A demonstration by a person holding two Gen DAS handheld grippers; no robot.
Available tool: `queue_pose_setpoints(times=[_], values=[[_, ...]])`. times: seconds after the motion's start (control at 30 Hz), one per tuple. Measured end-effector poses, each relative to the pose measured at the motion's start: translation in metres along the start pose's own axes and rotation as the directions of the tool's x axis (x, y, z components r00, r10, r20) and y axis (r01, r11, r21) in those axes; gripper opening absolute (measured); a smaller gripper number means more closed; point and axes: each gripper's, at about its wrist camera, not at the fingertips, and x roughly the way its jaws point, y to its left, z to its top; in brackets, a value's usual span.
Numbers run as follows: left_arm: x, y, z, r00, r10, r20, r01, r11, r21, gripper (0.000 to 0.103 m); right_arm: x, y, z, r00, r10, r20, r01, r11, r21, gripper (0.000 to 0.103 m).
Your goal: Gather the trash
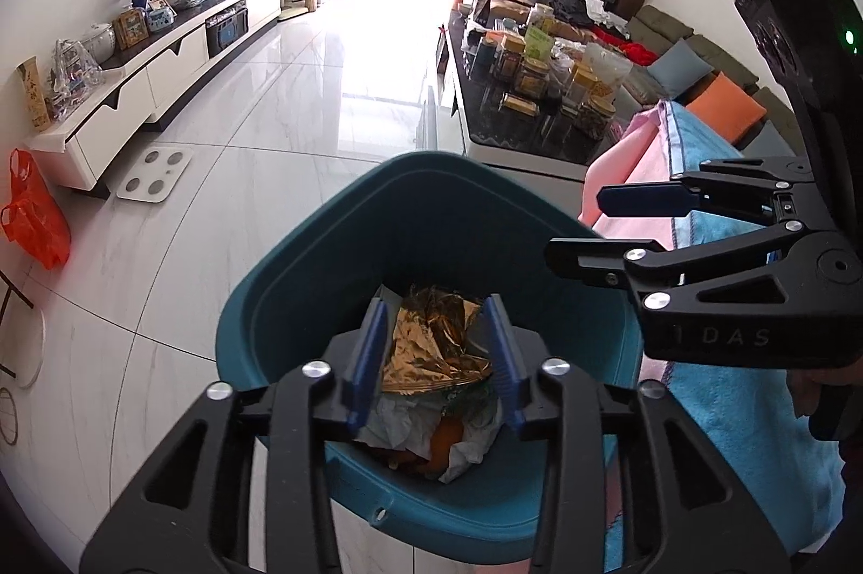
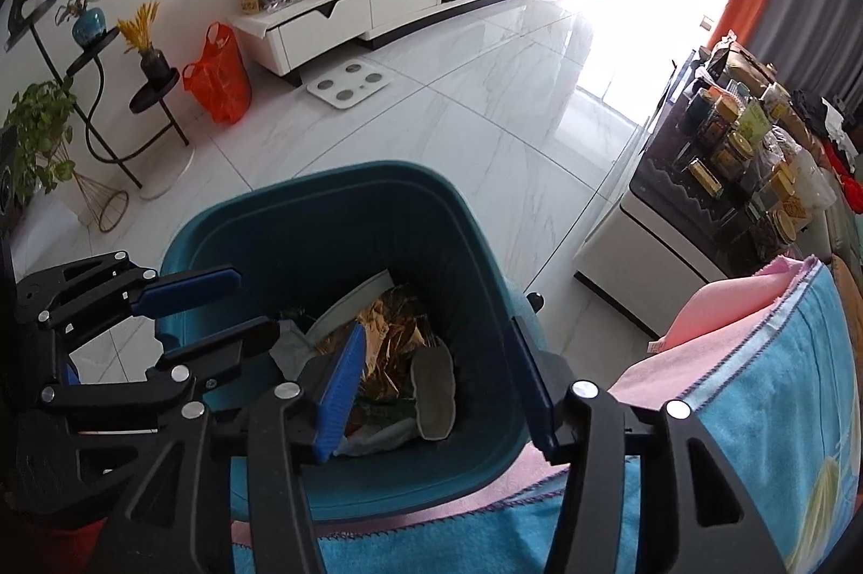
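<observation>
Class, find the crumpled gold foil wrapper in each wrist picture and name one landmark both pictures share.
Left wrist view: the gold foil wrapper lies lower centre, inside the teal bin, seen between the left tongs.
Right wrist view: the wrapper lies lower centre in the bin, just right of the blue pad.
Shared landmark: the white bathroom scale on the floor.
</observation>
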Motion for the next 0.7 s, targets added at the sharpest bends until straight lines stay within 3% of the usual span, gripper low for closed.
queue_pose_setpoints(times=[0.33,0.53,0.7], values=[[-0.025,-0.005,0.005,0.999,-0.005,0.047,0.005,1.0,-0.007,0.07,-0.028,-0.017,-0.006,0.996,0.0,0.084,-0.005,0.998,0.063,0.075],[-0.047,-0.014,0.011,0.996,-0.009,0.092,0.01,1.0,-0.008,0.095,-0.058,-0.037,-0.023,0.986,-0.036,0.162,0.017,0.993,0.119,0.088],[-0.069,-0.031,0.017,0.992,-0.01,0.127,0.007,1.0,0.018,0.097,-0.082,-0.054,-0.042,0.973,-0.064,0.22,0.025,0.985,0.172,0.096]])
